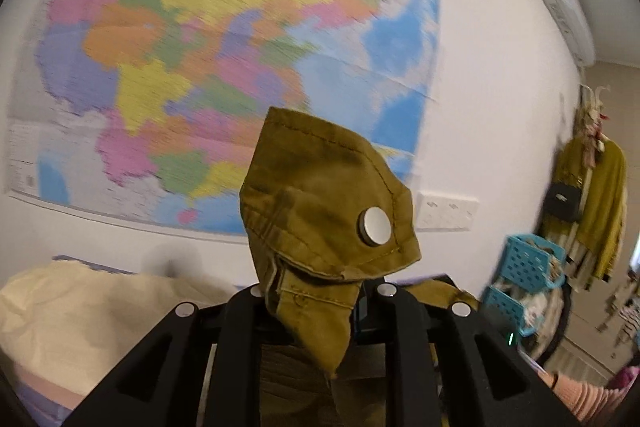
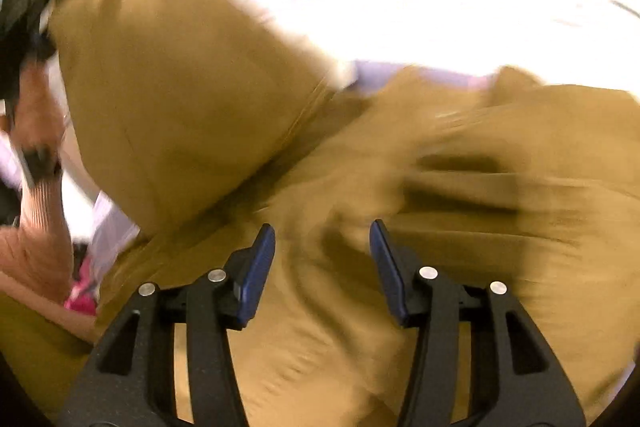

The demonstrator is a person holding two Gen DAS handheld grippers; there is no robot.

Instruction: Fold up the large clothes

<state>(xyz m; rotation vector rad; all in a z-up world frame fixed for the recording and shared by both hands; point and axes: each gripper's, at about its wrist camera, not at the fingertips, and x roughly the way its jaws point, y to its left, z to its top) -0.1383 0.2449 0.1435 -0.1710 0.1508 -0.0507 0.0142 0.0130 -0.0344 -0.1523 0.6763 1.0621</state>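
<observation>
Khaki garment edge in left tool

In the left wrist view you face a white wall carrying a large coloured map across the upper left and centre, blurred. An air conditioner is mounted at the upper right. A white switch panel sits just below the map's lower right corner. At the right edge, yellow-green clothes hang on a rack, with stacked blue baskets beside them. A cream pillow lies at lower left.
</observation>
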